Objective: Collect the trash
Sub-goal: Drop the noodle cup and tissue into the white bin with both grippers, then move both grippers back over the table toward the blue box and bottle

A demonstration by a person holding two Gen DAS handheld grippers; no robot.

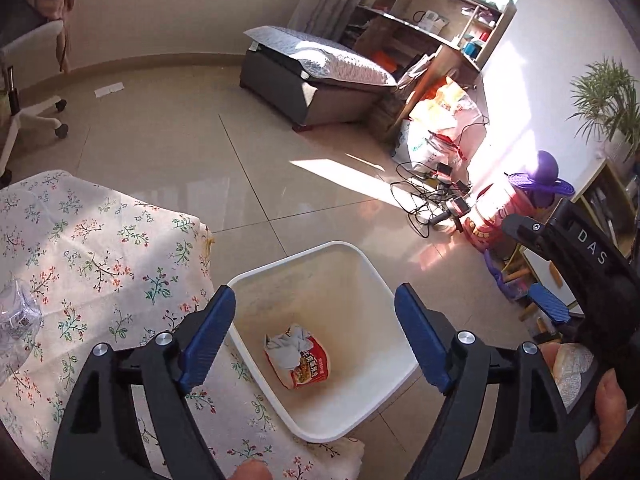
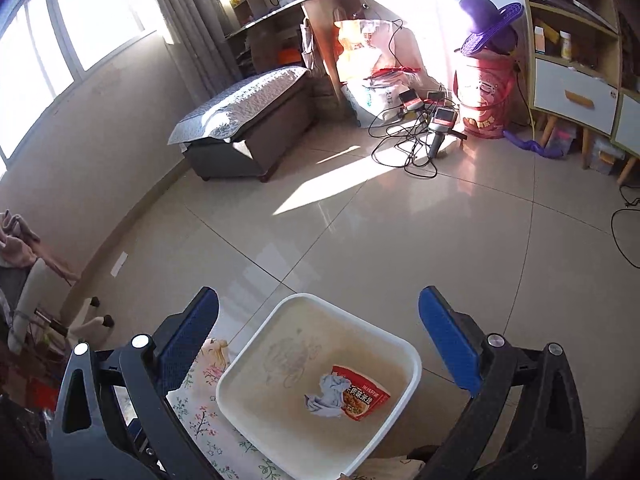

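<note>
A white square trash bin (image 1: 376, 412) stands on the floor beside a table with a floral cloth (image 1: 100, 264). Inside lie a red food wrapper (image 1: 310, 372) and a crumpled white tissue (image 1: 288, 346). My left gripper (image 1: 316, 340) is open and empty, hovering above the bin. In the right wrist view the bin (image 2: 400, 396) holds the same wrapper (image 2: 366, 398) and tissue (image 2: 326, 396). My right gripper (image 2: 318, 338) is open and empty above it. The right gripper's body (image 1: 580, 252) shows at the right of the left wrist view. A clear crumpled plastic piece (image 1: 18, 312) lies on the cloth.
Tiled floor stretches ahead to a grey ottoman (image 1: 312, 80), desk shelves (image 1: 436, 20), bags and tangled cables (image 1: 432, 196), a red bucket (image 2: 486, 96) with a purple hat, a cabinet (image 2: 576, 92), and an office chair (image 1: 28, 92) at left. A paper scrap (image 1: 109, 89) lies on the floor.
</note>
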